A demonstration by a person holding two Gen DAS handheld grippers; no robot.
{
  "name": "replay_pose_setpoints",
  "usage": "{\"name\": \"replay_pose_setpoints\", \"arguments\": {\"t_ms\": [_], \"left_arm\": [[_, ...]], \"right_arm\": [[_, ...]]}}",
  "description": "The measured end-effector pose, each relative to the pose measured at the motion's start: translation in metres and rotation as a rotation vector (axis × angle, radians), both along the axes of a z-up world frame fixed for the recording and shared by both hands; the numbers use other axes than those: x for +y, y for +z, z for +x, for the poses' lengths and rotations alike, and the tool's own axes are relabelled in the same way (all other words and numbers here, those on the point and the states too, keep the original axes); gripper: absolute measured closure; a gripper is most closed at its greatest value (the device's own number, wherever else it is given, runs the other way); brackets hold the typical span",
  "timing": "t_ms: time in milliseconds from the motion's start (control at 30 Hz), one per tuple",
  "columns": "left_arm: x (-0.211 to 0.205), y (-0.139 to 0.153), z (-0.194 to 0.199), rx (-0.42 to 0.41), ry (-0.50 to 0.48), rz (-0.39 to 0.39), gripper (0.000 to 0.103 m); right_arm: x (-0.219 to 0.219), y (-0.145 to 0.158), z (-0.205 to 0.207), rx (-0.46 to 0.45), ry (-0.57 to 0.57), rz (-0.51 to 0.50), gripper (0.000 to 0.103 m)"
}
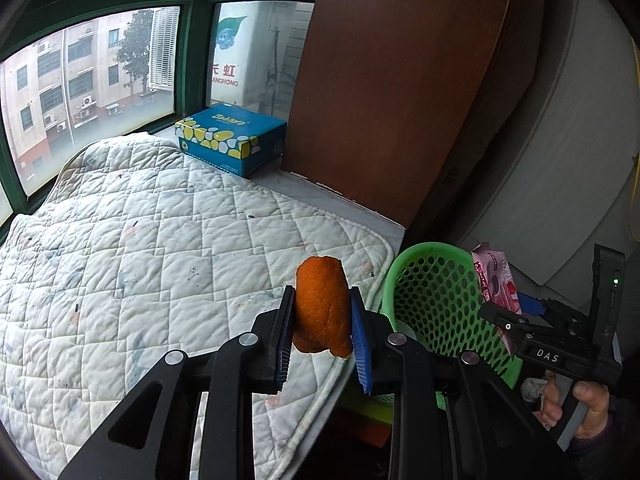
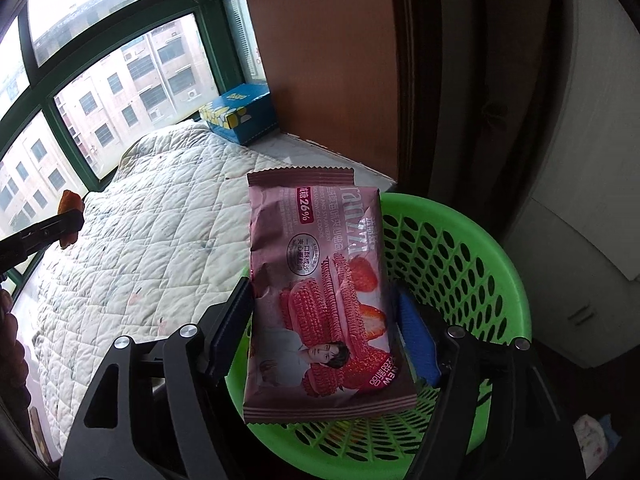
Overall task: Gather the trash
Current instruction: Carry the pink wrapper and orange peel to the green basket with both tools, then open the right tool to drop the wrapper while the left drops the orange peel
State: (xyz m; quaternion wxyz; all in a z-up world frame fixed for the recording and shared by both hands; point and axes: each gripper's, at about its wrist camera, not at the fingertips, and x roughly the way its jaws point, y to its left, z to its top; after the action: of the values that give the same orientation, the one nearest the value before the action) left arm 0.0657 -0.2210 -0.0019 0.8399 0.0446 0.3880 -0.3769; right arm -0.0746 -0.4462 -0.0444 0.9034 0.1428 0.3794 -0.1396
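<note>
Quilted window-seat pad (image 1: 160, 240), green basket (image 2: 460, 248) at its end. Pink snack wrapper (image 2: 320, 300) over basket mouth, right gripper (image 2: 324, 332) jaws slack beside it, apparently dropping. Orange peel (image 1: 322, 308) clamped in left gripper (image 1: 322, 344), short of basket; still to bin

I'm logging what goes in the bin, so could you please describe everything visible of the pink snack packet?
The pink snack packet is a sealed, puffy foil pouch with crimped ends, printed with strawberries and ridged pink sandwich cookies. It stands lengthwise over the green basket, between the right gripper's fingers: the left pad meets its edge, while the blue right pad looks clear of it.
</note>
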Motion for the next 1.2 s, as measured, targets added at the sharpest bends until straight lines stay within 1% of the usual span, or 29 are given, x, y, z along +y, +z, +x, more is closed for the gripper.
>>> {"name": "replay_pose_setpoints", "arguments": {"t_ms": [200,667,1033,1100,1133,1200], "left_arm": [[-0.025,0.001,-0.008,-0.003,-0.053,0.0,0.077],[-0.084,-0.013,-0.033,0.022,-0.167,0.036,0.077],[-0.122,-0.03,-0.048,0.056,-0.234,0.073,0.076],[-0.128,-0.032,-0.051,0.059,-0.247,0.075,0.075],[-0.13,-0.032,-0.053,0.061,-0.25,0.078,0.072],[-0.134,-0.033,-0.054,0.071,-0.26,0.072,0.07]], "right_arm": [[-0.012,-0.001,-0.015,-0.003,-0.049,0.012,0.024],[-0.035,0.012,-0.056,-0.055,-0.125,0.018,0.024],[-0.039,0.016,-0.068,-0.085,-0.136,0.037,0.024],[-0.039,0.017,-0.069,-0.086,-0.138,0.037,0.024],[-0.039,0.017,-0.07,-0.087,-0.138,0.038,0.024],[-0.039,0.017,-0.071,-0.088,-0.141,0.037,0.024]]}}
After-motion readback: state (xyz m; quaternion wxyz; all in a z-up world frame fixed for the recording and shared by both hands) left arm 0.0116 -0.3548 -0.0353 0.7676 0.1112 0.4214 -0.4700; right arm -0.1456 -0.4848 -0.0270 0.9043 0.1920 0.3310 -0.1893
